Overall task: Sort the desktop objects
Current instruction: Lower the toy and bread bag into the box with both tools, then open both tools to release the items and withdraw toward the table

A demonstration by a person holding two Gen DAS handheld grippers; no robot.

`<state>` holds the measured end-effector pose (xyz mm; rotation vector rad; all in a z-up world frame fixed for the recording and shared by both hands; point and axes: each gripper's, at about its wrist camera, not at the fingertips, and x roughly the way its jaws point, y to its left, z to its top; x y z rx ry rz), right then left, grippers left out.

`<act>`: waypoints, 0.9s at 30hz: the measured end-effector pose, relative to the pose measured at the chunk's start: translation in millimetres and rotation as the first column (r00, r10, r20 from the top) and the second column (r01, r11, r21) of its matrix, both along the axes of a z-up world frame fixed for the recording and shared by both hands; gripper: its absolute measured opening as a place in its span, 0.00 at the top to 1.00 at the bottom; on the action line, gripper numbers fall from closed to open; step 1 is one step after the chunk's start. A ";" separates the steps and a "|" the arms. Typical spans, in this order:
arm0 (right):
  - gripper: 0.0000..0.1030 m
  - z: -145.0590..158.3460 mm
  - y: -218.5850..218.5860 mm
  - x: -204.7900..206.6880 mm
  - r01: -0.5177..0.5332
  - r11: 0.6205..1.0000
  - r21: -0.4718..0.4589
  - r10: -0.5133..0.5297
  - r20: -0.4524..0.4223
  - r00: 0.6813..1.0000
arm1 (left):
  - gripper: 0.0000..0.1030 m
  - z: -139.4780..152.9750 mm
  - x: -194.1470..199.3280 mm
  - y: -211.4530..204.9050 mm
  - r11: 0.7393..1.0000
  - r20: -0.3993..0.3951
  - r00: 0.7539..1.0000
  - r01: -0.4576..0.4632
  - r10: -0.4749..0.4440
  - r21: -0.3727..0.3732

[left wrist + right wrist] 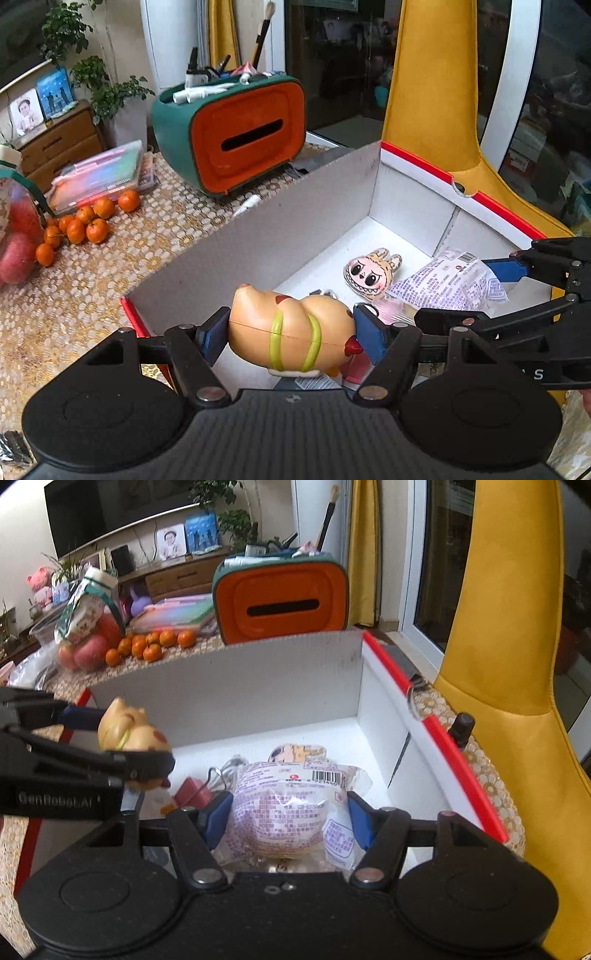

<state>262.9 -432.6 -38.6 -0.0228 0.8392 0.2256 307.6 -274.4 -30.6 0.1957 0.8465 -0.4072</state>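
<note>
Tan toy figure (pixel 291 328), clamped between the left gripper (pixel 291 332) fingers above the white box (pixel 258 229) near its left wall; wrapped bun packet (pixel 291 805), clamped by the right gripper (pixel 288 812), inside the box.

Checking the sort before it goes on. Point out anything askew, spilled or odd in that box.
Nothing spilled or damaged. The left tool holds the yellow toy figure sideways above the box, and the right tool grips the snack packet. The cartoon charm lies flat inside.
</note>
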 end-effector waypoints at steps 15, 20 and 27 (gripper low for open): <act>0.27 7.2 -5.7 -4.9 0.028 0.999 0.019 -0.028 0.038 0.999 | 0.24 0.5 -4.7 11.2 0.999 0.004 0.999 -0.038 0.038 -0.034; 0.26 16.3 -9.9 -11.4 0.029 0.999 0.045 -0.031 0.049 0.998 | 0.18 5.3 -11.4 18.3 0.997 0.013 0.999 -0.043 0.044 -0.071; 0.17 29.0 -9.5 -27.6 -0.010 0.997 0.076 0.004 0.071 0.997 | 0.15 18.5 -26.2 31.2 0.991 0.035 0.998 -0.050 0.055 -0.124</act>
